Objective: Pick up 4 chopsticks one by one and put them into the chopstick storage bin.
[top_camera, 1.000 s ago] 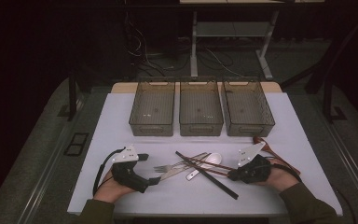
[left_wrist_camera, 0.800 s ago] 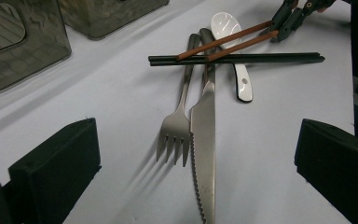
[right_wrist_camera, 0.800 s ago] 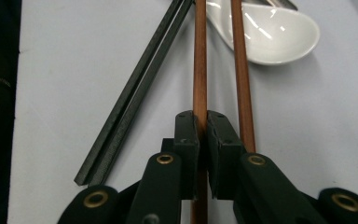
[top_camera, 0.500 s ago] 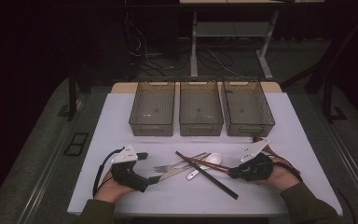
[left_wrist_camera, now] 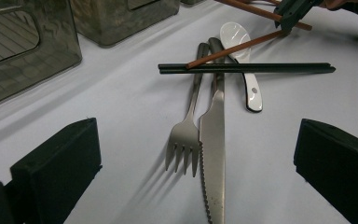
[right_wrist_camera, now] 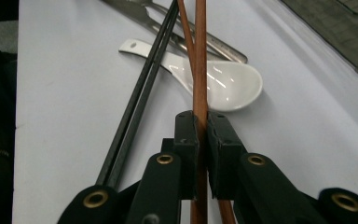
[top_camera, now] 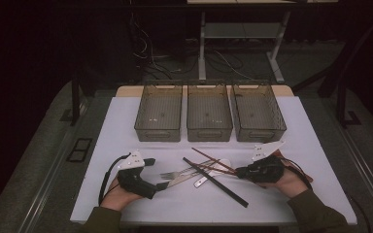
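Note:
My right gripper is shut on a pair of brown chopsticks near their end, low over the white table. Their far tips cross a pair of black chopsticks and a white spoon. In the high view the right gripper is at the right of the cutlery pile and the brown chopsticks slant off to its left. My left gripper rests on the table to the pile's left. Its jaws stand wide open, with a fork and a knife lying ahead between them, untouched.
Three grey see-through bins stand side by side behind the cutlery. The white table top ends close in front of the person's hands. Cables trail from both grippers.
The right gripper has edged slightly away from the table's front edge with the brown chopsticks in it. The left gripper has kept still.

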